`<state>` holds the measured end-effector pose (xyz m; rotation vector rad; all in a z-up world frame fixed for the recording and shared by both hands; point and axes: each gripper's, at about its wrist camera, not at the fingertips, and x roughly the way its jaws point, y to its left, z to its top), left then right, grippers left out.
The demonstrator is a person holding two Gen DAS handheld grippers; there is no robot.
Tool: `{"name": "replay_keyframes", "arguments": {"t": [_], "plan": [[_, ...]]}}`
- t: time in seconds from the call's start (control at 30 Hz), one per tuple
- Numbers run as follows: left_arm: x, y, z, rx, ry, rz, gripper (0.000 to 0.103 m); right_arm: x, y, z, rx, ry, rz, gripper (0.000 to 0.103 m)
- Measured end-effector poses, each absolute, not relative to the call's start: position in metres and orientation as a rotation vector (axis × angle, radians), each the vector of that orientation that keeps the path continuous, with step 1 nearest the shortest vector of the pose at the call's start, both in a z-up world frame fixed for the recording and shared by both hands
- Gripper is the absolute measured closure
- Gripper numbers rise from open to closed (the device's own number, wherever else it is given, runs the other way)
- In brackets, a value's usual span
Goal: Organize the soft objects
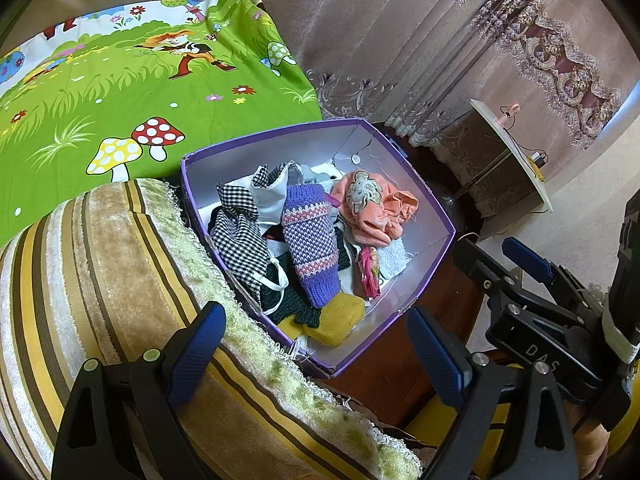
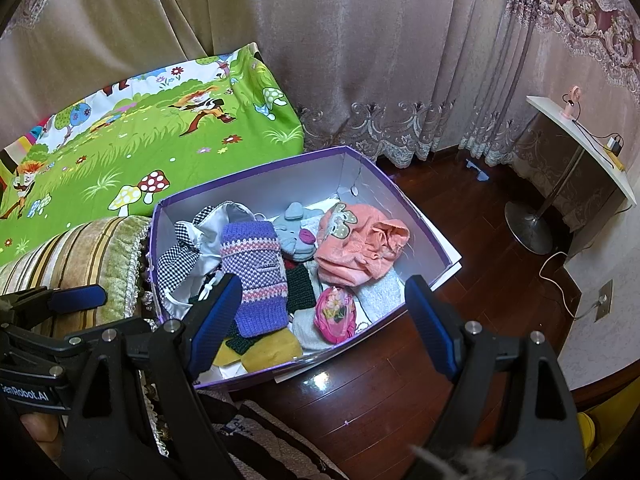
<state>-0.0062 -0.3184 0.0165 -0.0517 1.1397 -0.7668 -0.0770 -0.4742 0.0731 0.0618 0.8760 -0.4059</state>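
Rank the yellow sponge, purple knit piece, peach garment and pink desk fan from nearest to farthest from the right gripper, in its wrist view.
1. yellow sponge, box's near corner
2. purple knit piece, box middle
3. peach garment, far right in box
4. pink desk fan, on the side table

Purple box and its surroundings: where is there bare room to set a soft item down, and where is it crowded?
Free: the green cartoon-print bedspread behind the purple cardboard box, and the dark wooden floor between box and round metal stand base. Crowded: the box itself, piled with the purple knitted piece, orange garment and others.
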Motion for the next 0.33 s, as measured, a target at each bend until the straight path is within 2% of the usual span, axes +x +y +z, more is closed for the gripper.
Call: {"name": "replay_keyframes", "arguments": {"t": [0.33], "plan": [[-0.0106, -0.3235, 0.0161, -0.043, 1.117, -0.769, 0.004, -0.0799, -0.4751, 0.0704, 0.071, 0.880, -0.419, 0.018]]}}
